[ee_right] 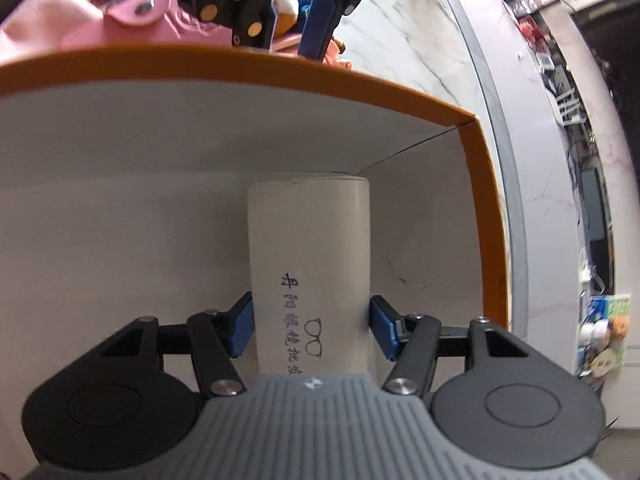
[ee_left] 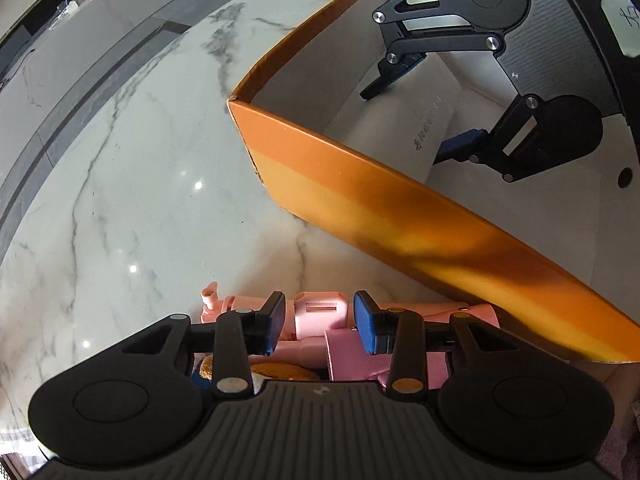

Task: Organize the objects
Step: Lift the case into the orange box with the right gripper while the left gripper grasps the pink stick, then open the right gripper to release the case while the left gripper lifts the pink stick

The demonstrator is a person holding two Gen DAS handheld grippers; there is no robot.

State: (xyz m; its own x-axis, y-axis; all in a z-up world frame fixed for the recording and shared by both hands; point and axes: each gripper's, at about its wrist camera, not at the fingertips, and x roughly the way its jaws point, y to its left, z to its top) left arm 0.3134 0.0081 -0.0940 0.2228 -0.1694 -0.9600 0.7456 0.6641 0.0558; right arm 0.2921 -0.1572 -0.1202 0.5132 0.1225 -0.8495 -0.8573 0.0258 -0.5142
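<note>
My right gripper (ee_right: 311, 322) is inside the orange box (ee_right: 248, 66), its fingers (ee_right: 382, 326) clamped on the white case (ee_right: 308, 248), which lies on the box floor. Outside the box's long wall, my left gripper (ee_left: 320, 326) hangs over the pink toy (ee_left: 320, 314) on the counter (ee_left: 140, 180); its fingers (ee_left: 366, 322) stand half open, straddling the toy without pressing it.

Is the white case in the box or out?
In. The white case sits inside the orange box, its white walls around it.
</note>
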